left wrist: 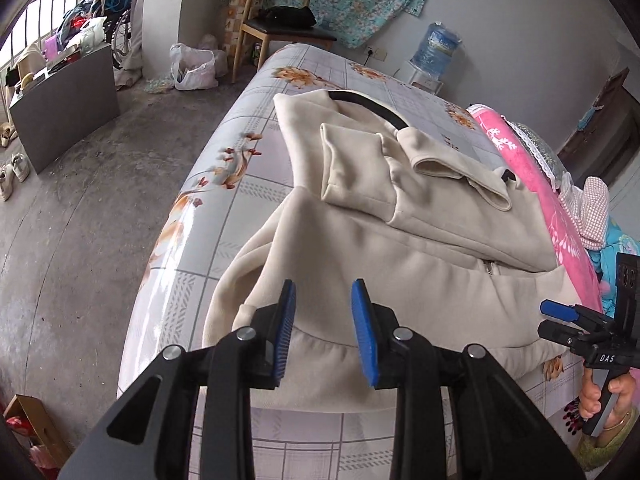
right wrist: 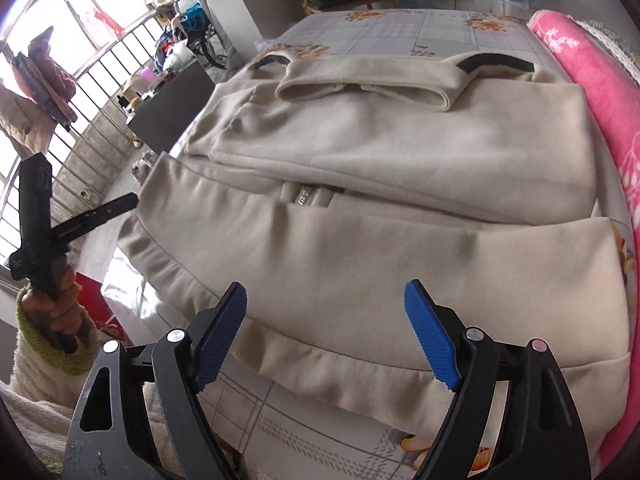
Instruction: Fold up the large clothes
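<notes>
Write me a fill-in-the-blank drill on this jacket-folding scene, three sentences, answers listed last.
1. The beige jacket lies on the ____, both sleeves folded across it.
2. Both the left gripper and the right gripper have jaws ____, gripping nothing.
3. Beside the jacket lies a rolled blanket coloured ____.

Answers: bed; open; pink

Jacket [right wrist: 400,184] spread on the bed [right wrist: 400,32], sleeves [right wrist: 360,88] folded across its top; blanket [right wrist: 592,88] right of jacket, chair [left wrist: 280,28] behind, cabinet [left wrist: 64,108] left.

Cream jacket [right wrist: 400,152], floral grid-patterned bed sheet [left wrist: 248,128], pink flowered blanket [right wrist: 600,92], blue fingers [left wrist: 364,328]
</notes>
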`<state>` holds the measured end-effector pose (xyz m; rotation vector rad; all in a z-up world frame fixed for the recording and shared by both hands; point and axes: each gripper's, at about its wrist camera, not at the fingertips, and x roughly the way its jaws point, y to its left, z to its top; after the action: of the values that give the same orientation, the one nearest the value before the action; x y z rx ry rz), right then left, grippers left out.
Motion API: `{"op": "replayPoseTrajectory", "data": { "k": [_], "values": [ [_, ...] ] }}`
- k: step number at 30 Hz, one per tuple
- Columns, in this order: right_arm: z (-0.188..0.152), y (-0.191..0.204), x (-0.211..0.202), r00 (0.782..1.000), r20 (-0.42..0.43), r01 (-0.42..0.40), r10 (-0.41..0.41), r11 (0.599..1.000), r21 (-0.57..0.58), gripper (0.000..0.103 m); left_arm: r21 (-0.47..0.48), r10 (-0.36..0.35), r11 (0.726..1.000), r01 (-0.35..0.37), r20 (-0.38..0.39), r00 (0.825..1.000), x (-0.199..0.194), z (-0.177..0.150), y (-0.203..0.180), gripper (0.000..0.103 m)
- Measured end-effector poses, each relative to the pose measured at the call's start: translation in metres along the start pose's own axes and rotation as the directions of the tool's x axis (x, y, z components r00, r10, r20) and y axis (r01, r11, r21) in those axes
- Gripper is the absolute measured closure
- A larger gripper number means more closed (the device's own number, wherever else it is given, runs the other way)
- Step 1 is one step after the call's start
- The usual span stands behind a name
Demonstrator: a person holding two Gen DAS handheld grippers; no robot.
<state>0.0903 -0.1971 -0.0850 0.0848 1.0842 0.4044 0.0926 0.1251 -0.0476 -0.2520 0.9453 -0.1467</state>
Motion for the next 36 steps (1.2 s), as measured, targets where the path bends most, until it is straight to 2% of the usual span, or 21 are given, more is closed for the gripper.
{"op": "replayPoseTrajectory", "data": {
  "k": [2, 4, 9, 14, 16, 20, 27, 33, 36],
  "values": [
    [-0.003, -0.001, 0.01, 1.0, -0.021, 0.017, -0.017, 1.0, 0.004, 0.025, -0.022, 0.007, 1.0, -0.006, 0.01, 1.0, 0.003, 0.0, 0.007, 0.075],
    [-0.005, 0.0, 0.012, 1.0, -0.007, 0.023, -0.023, 1.0, -0.01, 0.025, -0.037, -0.004, 0.999, 0.005, 0.022, 1.0, 0.005, 0.004, 0.012, 0.075],
    [-0.005, -0.001, 0.013, 1.0, 0.0, 0.026, -0.026, 1.0, 0.001, 0.024, -0.016, 0.015, 1.0, -0.015, -0.035, 0.999, 0.021, 0.011, 0.017, 0.075],
    [-0.006, -0.001, 0.012, 0.999, -0.001, 0.041, -0.041, 0.999, 0.007, 0.024, -0.026, 0.033, 0.999, -0.033, -0.018, 0.999, 0.01, 0.009, 0.017, 0.075],
    [-0.008, -0.002, 0.01, 0.999, -0.003, 0.042, -0.042, 0.999, 0.007, 0.024, -0.034, 0.016, 0.999, -0.016, -0.012, 1.0, 0.006, 0.006, 0.02, 0.075],
    [-0.008, -0.002, 0.01, 0.999, -0.006, 0.045, -0.045, 0.999, 0.005, 0.024, -0.065, 0.026, 0.997, -0.029, -0.045, 0.999, 0.015, 0.004, 0.033, 0.075],
    [-0.009, 0.001, 0.011, 0.998, -0.008, 0.056, -0.056, 0.998, 0.006, 0.024, -0.093, -0.086, 0.993, 0.079, -0.074, 0.994, 0.021, 0.006, 0.046, 0.074],
    [-0.007, 0.002, 0.012, 0.998, -0.012, 0.064, -0.064, 0.998, 0.005, 0.024, -0.111, -0.249, 0.965, 0.239, -0.088, 0.965, 0.018, 0.01, 0.051, 0.074],
    [-0.006, 0.003, 0.013, 0.997, -0.011, 0.07, -0.07, 0.998, 0.001, 0.024, -0.088, -0.264, 0.963, 0.255, -0.107, 0.959, 0.022, 0.014, 0.049, 0.074]
  ]
}}
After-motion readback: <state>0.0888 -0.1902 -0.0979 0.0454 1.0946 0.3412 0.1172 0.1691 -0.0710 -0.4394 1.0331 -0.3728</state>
